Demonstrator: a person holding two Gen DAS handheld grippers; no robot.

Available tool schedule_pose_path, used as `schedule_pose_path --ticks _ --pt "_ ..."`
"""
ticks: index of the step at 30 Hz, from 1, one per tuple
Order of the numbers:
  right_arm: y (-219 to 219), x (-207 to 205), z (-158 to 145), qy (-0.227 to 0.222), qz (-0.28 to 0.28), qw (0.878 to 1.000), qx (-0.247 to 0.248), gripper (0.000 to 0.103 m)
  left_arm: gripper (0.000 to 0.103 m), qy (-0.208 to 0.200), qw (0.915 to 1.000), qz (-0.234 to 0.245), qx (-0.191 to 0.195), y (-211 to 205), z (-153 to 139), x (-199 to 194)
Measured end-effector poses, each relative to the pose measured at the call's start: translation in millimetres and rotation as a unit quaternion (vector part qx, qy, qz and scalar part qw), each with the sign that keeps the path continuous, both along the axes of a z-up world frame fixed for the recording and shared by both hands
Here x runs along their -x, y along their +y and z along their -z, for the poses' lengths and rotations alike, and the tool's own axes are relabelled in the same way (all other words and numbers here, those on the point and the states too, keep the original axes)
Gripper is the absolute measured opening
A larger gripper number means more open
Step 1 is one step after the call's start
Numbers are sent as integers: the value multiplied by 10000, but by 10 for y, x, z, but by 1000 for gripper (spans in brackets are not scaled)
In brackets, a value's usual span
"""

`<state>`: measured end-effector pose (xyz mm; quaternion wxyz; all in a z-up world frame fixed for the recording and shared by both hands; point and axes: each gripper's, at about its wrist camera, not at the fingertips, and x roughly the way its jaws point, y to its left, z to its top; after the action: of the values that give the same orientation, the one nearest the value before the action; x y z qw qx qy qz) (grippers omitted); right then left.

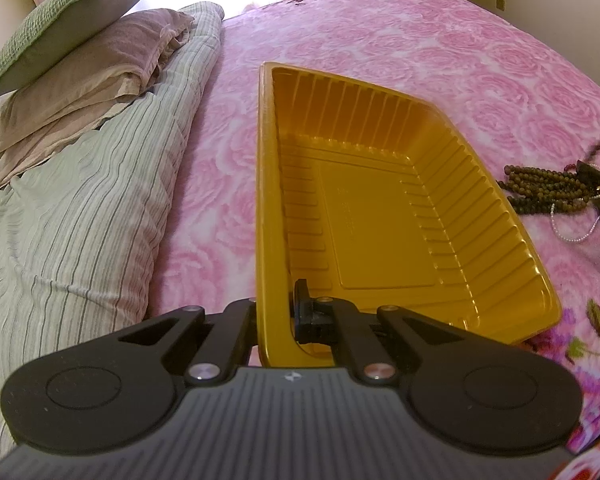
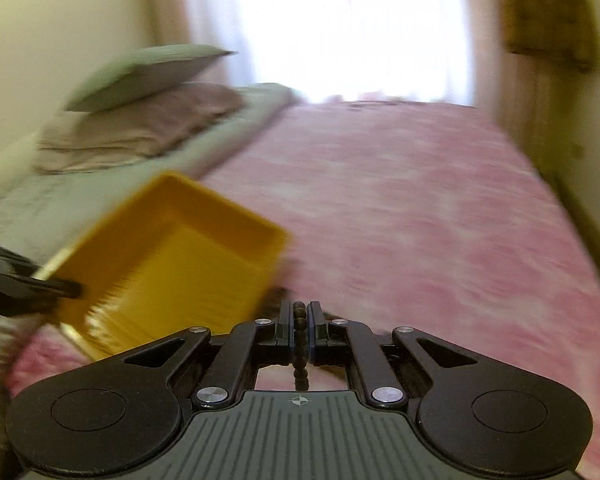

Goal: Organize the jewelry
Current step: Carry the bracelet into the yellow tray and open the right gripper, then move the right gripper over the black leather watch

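One strand of dark beads (image 2: 299,332) is pinched in the closed right gripper (image 2: 299,322), the yellow tray (image 2: 188,248) at ten o'clock. The tray's near wall is clamped by the left gripper (image 1: 274,312). The strand should be lowered slowly, clear of the rim.

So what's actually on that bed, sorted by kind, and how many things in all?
Yellow trays: 1, nothing in it, its wall clamped by the left gripper
Pillows: 2, green pillow on mauve pillow
Striped quilts: 1
Jewelry heaps: 1, bead strands tangled together, too jumbled to count; one strand is pinched in the right gripper
Total: 5
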<state>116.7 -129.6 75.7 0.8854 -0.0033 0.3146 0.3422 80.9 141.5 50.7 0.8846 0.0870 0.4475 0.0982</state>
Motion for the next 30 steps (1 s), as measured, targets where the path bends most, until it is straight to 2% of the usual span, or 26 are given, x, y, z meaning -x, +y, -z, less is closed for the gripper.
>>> schedule_pose_path --ticks 2,7,12,15,16,18,19,20,25,30 --pt "191 -38 41 134 -290 9994 -110 6 3 -4 10000 2 4 -2 0 0" --pt "579 -95 239 338 -739 9967 8 6 3 -14 10000 17 47 29 10 12" --pt "693 -113 348 443 -859 9953 56 6 3 -37 10000 28 87 51 13 11" --pt "683 -93 360 439 -930 9946 -139 7 3 -54 9999 43 104 62 14 8" --pt "674 -101 354 454 -862 9951 -169 8 2 -62 9999 44 109 66 13 6" --pt "580 -96 348 474 -613 9967 -247 22 2 -74 9999 45 114 70 14 8" --pt "506 -92 361 484 -512 9971 -290 39 2 -78 9999 46 115 71 15 10" --pt "446 -71 357 474 -431 9975 -310 48 2 -80 9999 49 117 73 16 12" --pt "-33 55 518 531 260 9982 -27 49 2 -81 9999 45 118 73 17 12" --pt "-600 158 745 680 1202 9900 300 49 2 -89 9999 58 93 65 14 13"
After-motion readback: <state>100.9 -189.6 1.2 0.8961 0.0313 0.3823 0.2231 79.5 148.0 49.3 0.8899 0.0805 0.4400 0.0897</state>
